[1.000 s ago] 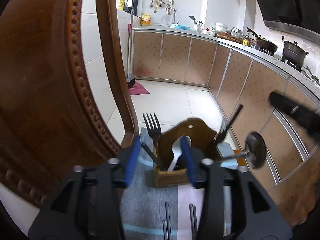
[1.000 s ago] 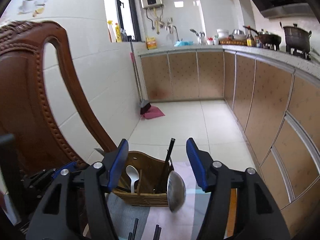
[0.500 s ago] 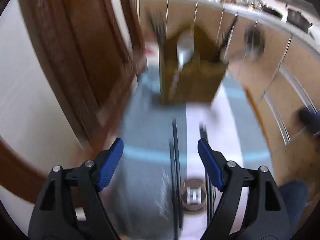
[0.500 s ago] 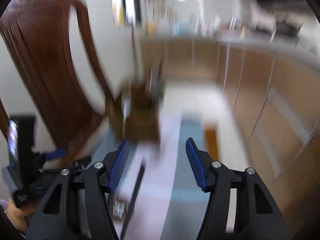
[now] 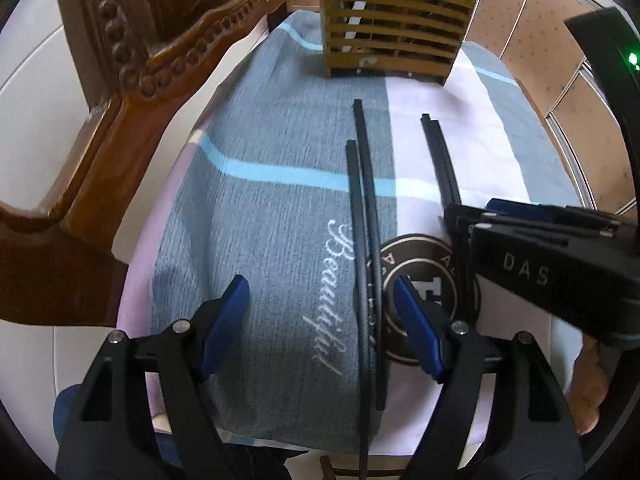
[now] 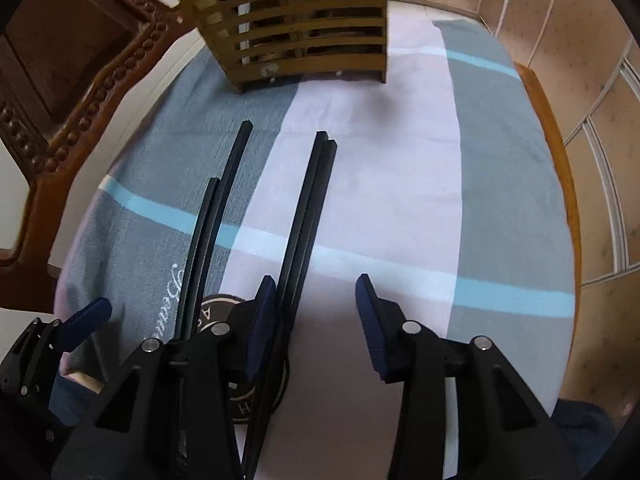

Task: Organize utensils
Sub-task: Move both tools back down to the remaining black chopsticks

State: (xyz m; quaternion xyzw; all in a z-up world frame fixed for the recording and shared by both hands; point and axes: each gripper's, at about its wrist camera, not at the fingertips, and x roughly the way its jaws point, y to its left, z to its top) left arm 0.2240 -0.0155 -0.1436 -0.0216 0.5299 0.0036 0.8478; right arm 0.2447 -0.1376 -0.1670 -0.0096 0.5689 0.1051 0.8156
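A slatted wooden utensil holder (image 5: 394, 20) stands at the far end of the cloth; it also shows in the right wrist view (image 6: 296, 28). Two pairs of black chopsticks lie lengthwise on the cloth. The left pair (image 5: 362, 208) (image 6: 208, 224) runs between my left gripper's fingers near its right pad. The right pair (image 5: 440, 156) (image 6: 308, 208) lies just inside my right gripper's left pad. My left gripper (image 5: 320, 320) is open and empty above the cloth. My right gripper (image 6: 316, 320) is open and empty; it shows from the side in the left wrist view (image 5: 540, 248).
A grey, pink and blue cloth (image 5: 260, 208) (image 6: 480, 200) covers the small table. A carved wooden chair back (image 5: 132, 72) (image 6: 80, 80) stands at the left. A round dark coaster (image 5: 428, 280) lies under the chopsticks. Kitchen cabinets (image 6: 560, 40) are at the right.
Both grippers have pulled back from the holder and tilted down over the cloth. They now hover over the chopstick pairs. The holder has moved to the top of both views.
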